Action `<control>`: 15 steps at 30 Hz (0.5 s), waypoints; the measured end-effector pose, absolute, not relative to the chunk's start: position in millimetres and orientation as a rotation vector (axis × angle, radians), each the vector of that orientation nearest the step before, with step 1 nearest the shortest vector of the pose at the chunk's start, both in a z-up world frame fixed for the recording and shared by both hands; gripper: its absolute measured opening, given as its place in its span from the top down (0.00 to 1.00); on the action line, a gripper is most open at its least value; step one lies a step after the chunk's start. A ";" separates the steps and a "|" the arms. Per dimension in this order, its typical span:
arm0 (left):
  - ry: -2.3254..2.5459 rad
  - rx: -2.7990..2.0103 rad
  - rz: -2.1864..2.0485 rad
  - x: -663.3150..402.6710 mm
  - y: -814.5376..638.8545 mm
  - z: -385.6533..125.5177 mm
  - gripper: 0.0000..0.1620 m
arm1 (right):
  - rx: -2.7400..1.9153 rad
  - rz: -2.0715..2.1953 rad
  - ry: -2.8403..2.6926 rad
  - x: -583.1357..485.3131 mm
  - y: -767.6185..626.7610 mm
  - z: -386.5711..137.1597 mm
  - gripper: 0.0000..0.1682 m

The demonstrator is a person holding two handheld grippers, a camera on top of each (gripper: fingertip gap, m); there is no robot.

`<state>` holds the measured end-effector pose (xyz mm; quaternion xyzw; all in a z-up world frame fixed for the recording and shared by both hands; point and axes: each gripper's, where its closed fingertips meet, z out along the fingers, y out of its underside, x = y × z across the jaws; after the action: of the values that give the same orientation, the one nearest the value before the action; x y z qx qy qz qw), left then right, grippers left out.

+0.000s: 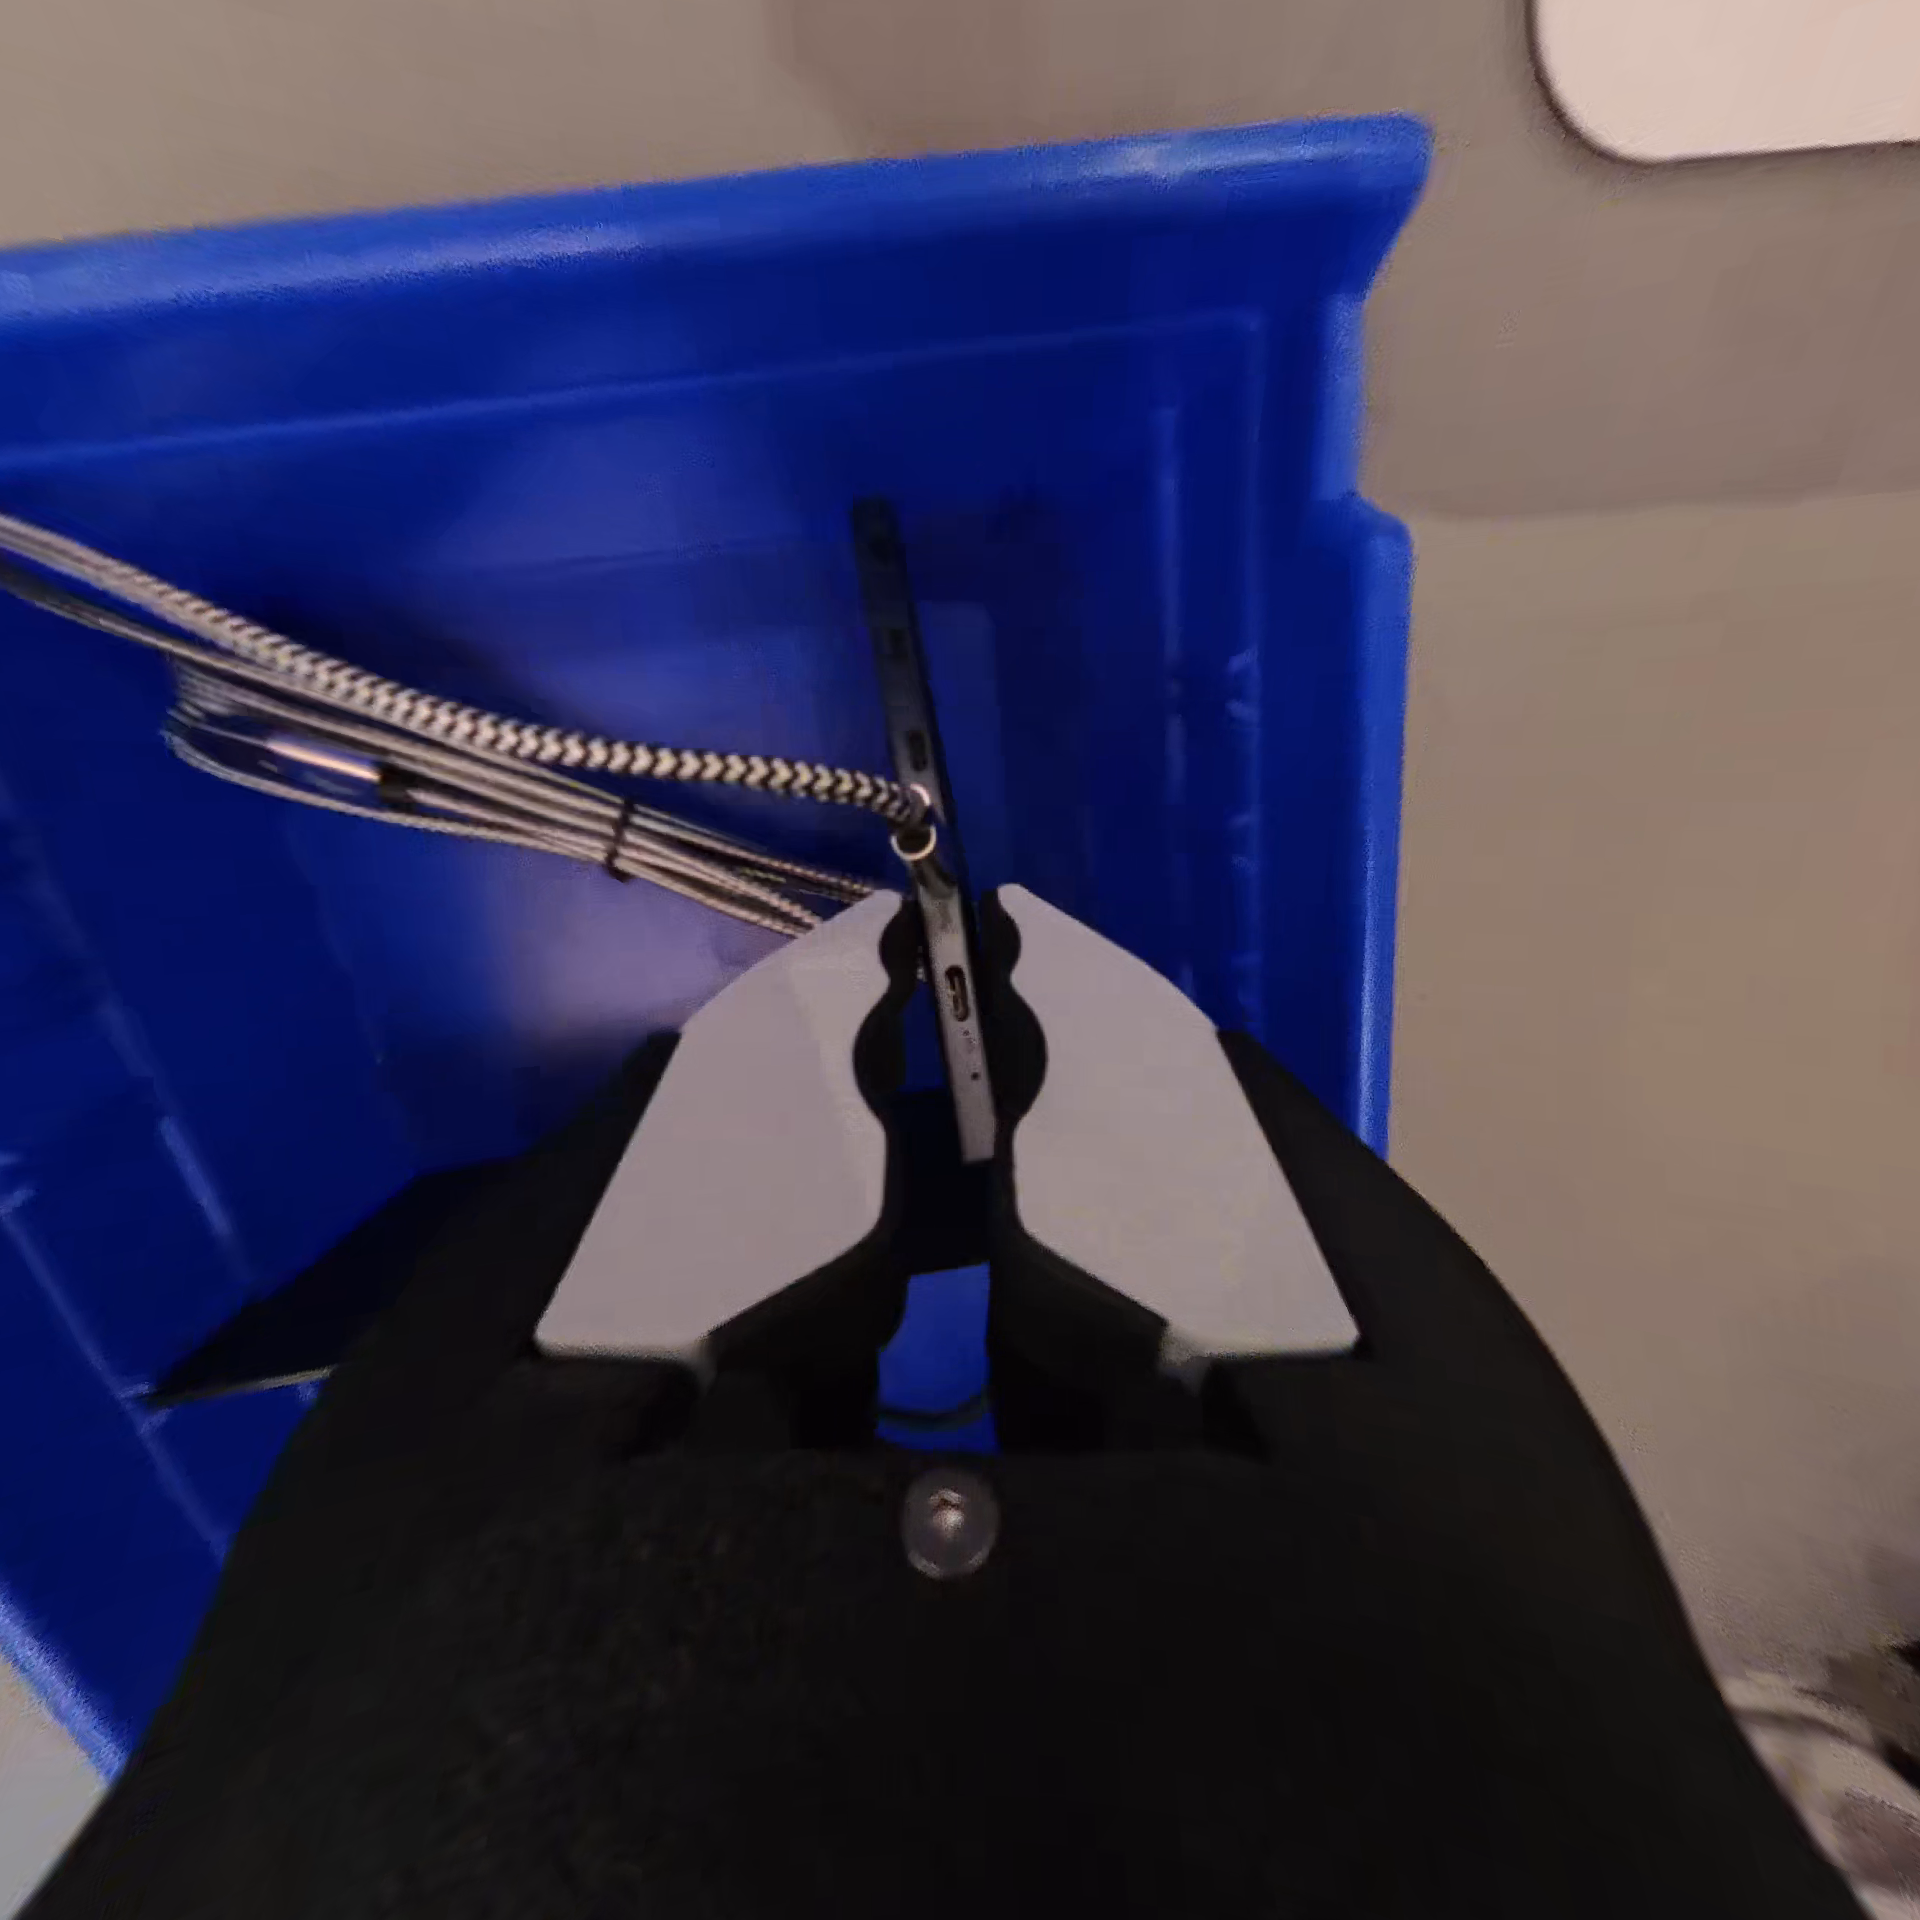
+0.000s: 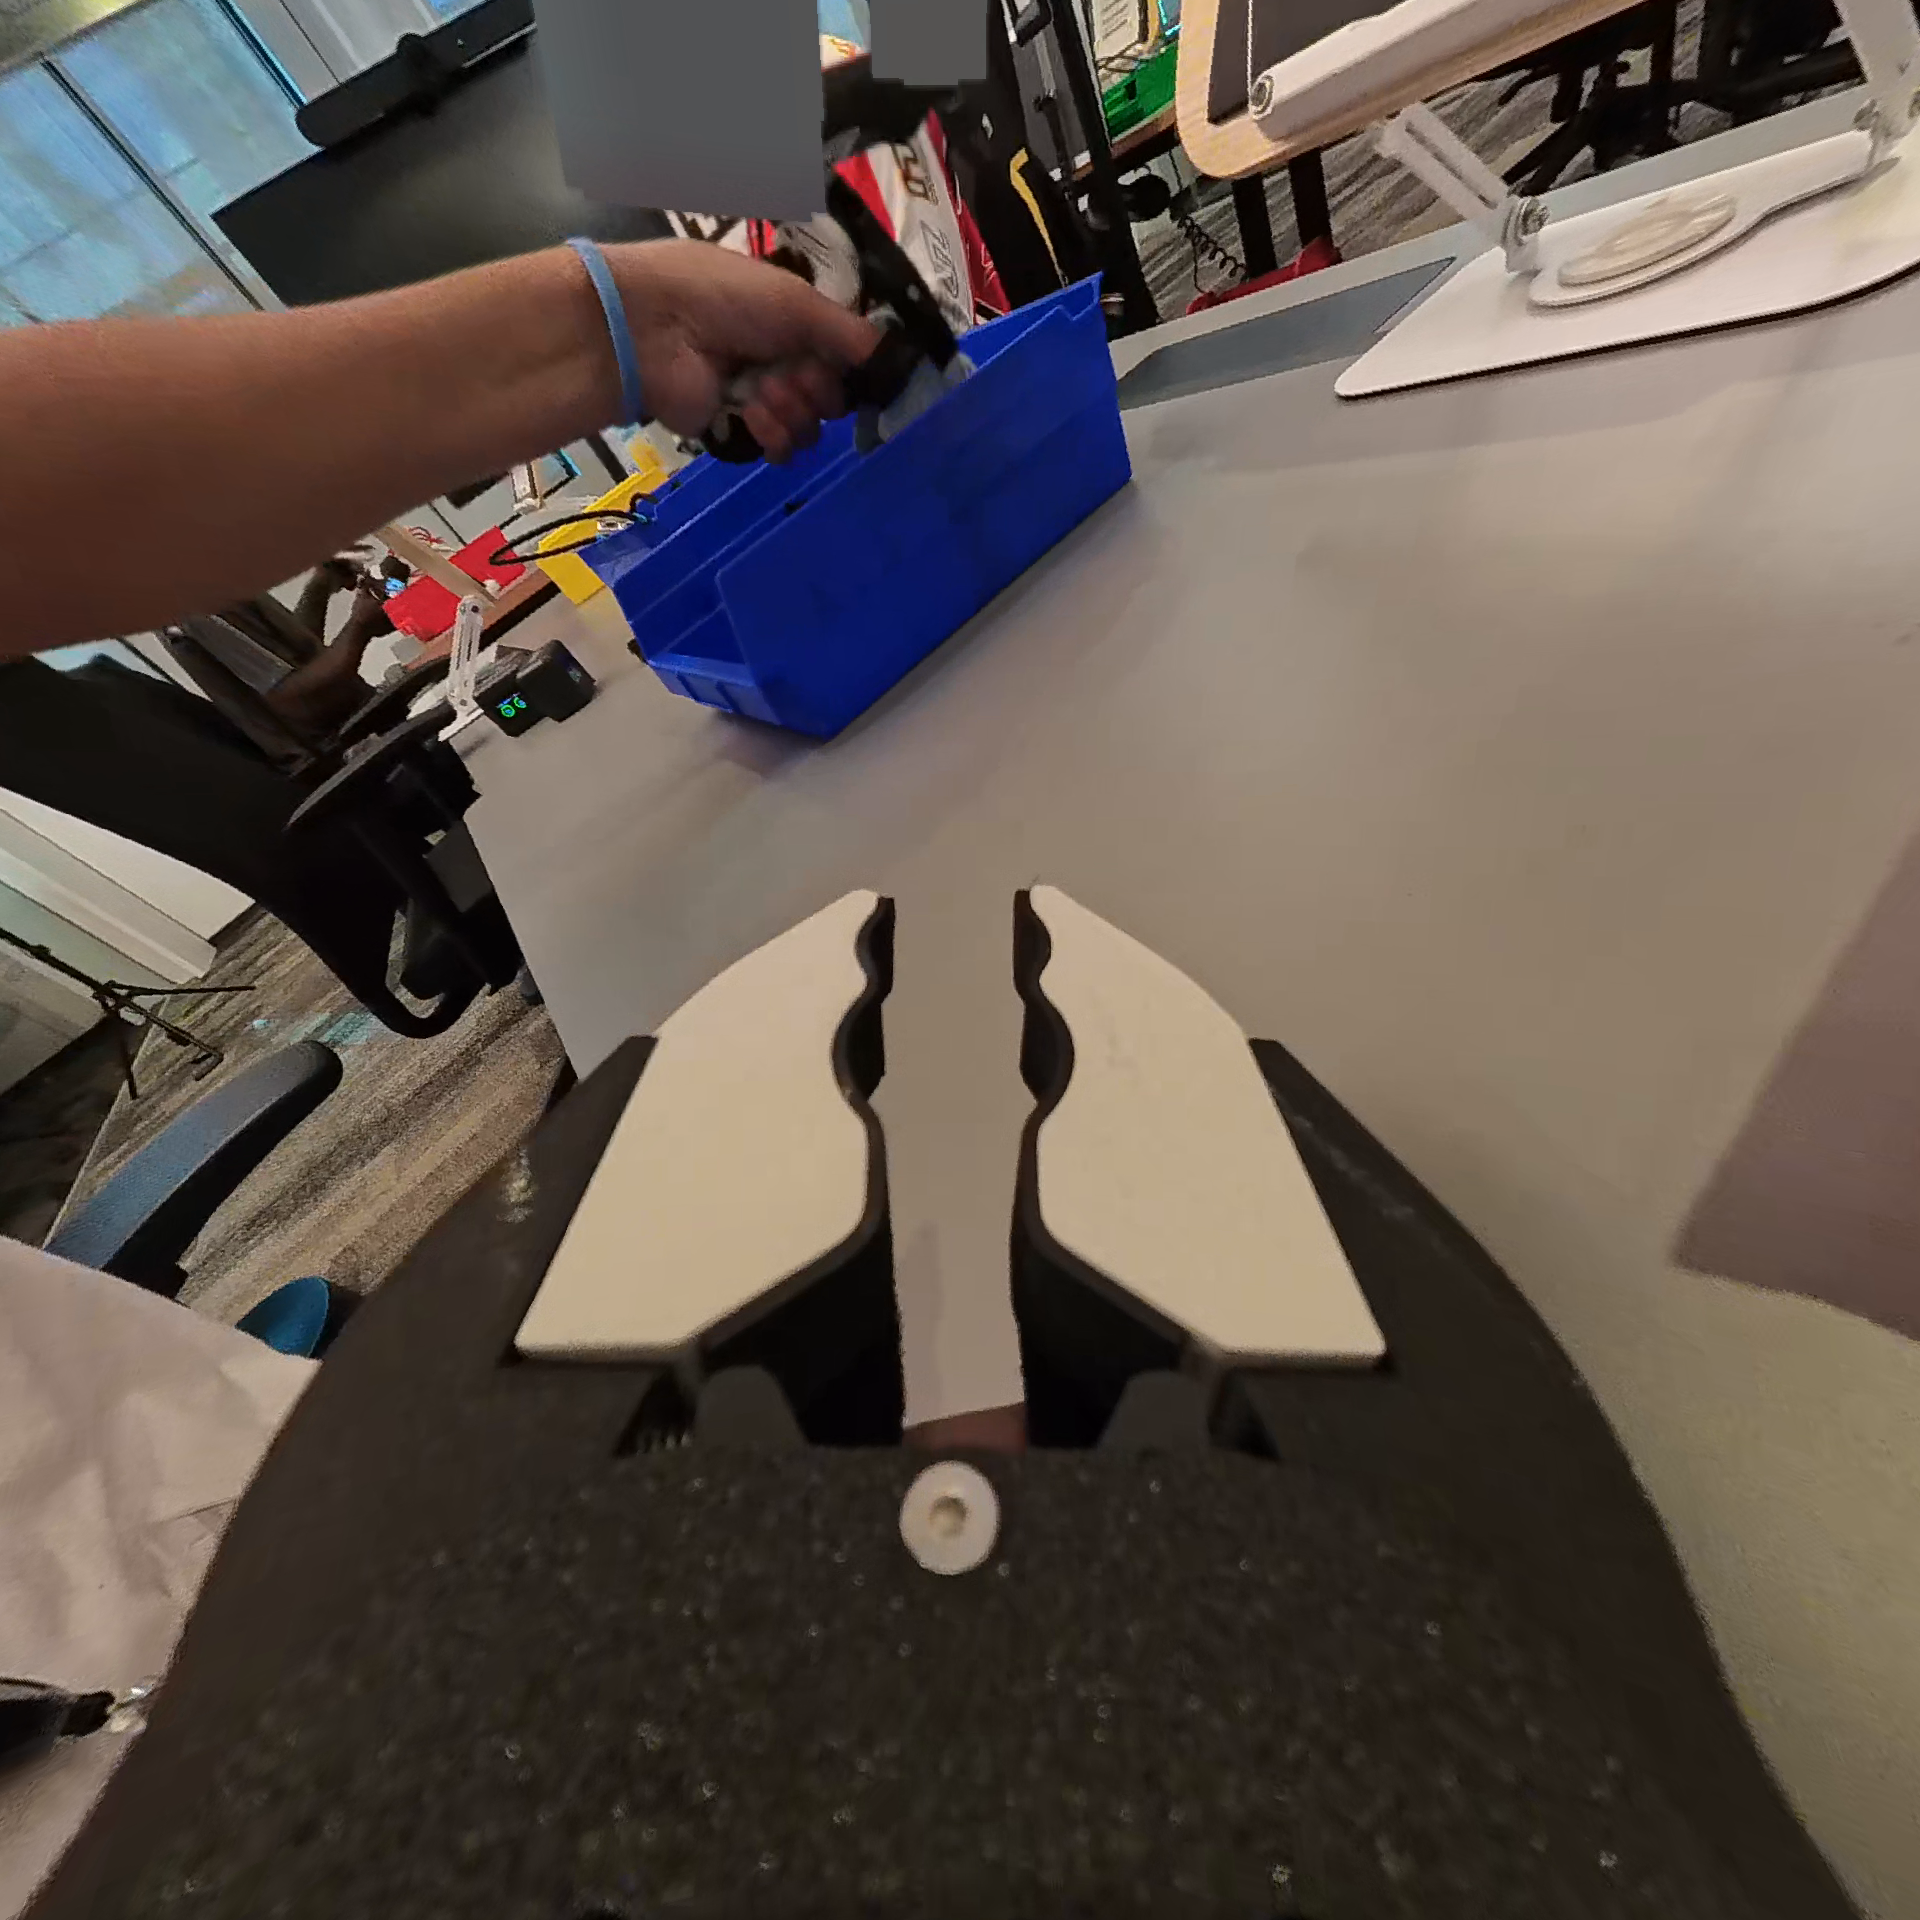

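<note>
Hub (image 1: 925, 821) above bin (image 1: 727, 312) — cable (image 1: 468, 717) leftward; bin on table (image 2: 1351, 779)

No writing can be read on anything in either view

Your bright blue plastic bin (image 1: 727, 416) sits on a plain grey tabletop (image 2: 1351, 727). You've got a thin black flat hub (image 1: 914, 727) with a black-and-white herringbone braided cable (image 1: 468, 717), and both grippers have pale grey fingers (image 2: 748, 1143) on speckled black bodies.
</note>
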<state>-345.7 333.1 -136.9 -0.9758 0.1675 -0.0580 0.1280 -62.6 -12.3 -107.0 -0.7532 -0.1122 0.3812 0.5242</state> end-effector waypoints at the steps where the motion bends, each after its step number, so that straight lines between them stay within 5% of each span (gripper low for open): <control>1: 0.547 -2.779 -0.144 -348.7 334.4 -130.8 0.94 | -1.804 0.910 -0.269 -62.6 -12.4 -107.1 0.87; 15: 1.240 -1.595 0.061 -254.1 192.8 60.7 0.94 | -1.782 0.825 -0.361 -73.6 -13.6 -104.8 0.88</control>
<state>-254.1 192.8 60.7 -0.6685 0.5196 0.0256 0.5315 -73.6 -13.6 -104.8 -0.7501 -0.1518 0.3473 0.5419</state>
